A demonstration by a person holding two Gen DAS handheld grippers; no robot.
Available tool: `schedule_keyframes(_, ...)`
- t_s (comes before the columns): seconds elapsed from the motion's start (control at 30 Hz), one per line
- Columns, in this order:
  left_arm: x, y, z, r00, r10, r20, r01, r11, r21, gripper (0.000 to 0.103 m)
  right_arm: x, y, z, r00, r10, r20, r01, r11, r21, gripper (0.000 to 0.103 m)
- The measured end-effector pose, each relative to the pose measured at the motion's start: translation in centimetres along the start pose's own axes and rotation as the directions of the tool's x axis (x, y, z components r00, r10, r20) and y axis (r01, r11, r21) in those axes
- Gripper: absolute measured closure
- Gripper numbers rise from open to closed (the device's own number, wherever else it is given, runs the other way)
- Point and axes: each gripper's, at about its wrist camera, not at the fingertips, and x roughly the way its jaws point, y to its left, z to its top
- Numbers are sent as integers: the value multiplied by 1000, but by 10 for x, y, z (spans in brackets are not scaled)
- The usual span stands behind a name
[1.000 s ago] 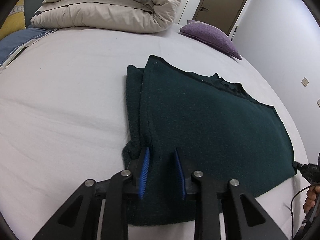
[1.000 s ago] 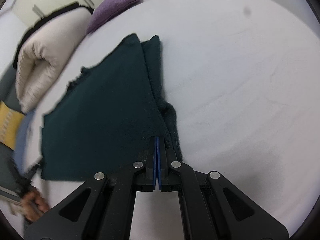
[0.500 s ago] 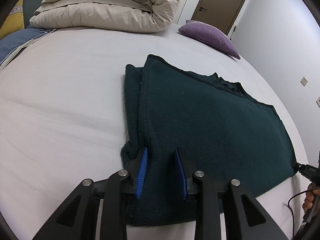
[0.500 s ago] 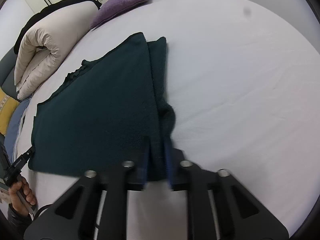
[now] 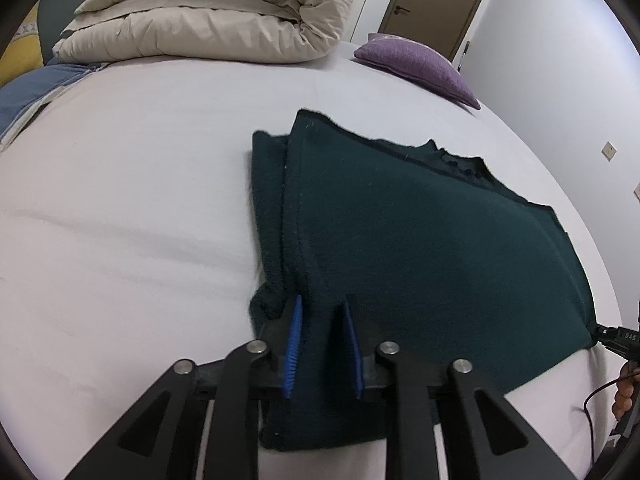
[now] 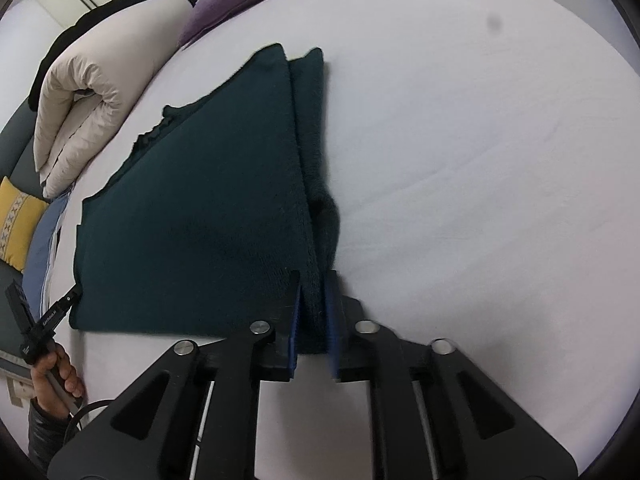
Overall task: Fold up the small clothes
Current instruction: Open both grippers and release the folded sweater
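1. In the left wrist view, the left gripper [image 5: 322, 342] stands with its jaws parted, released, its blue pads [image 5: 294, 340] straddling a raised ridge of the dark green garment [image 5: 420, 248] at its near left corner. Nothing is pinched between them.
2. The garment lies flat on the white bed sheet [image 5: 128, 208], partly folded: a narrow strip shows along its left edge under the top layer, and the neckline sits at the far edge.
3. At the far side of the bed lie a rolled beige duvet [image 5: 216, 16] on the left and a purple pillow [image 5: 420, 64] to the right of it. The other gripper's tip shows at the garment's near right corner.
4. In the right wrist view, the right gripper [image 6: 314, 328] is also released, jaws apart, with the garment's [image 6: 200, 220] near right corner lying between the blue pads [image 6: 332, 320] without being squeezed.
5. Here the garment spreads to the left and far side, the folded strip along its right edge, on the sheet [image 6: 480, 160].
6. The left gripper's tip [image 6: 66, 302] touches the garment's near left corner, held by a hand [image 6: 56, 376].
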Motion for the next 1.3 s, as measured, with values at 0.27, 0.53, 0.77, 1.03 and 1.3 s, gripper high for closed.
schedule_keyframes(0.27,7,-34,28,997,-30,67,27,999,42,49,-50,47,30,967,181,178,-176,983,-47,61)
schedule_keyframes(0.53,62,-66,74,994,94,55,-101,985,141,49,94,182,76,852,513,-105,-519,854,-42,61)
schedule_keyframes(0.77,79,-23,80,997,36,62,-42,995,95,49,159,124,111,868,496,22,-491,852,182,101)
schedule_keyframes(1.03,81,-9,83,996,-22,87,19,999,37,49,107,-3,116,890,322,323,-419,856,302,103)
schedule_keyframes(1.3,13,-65,29,993,-35,111,18,988,152,45,60,55,51,873,442,207,-471,873,127,93)
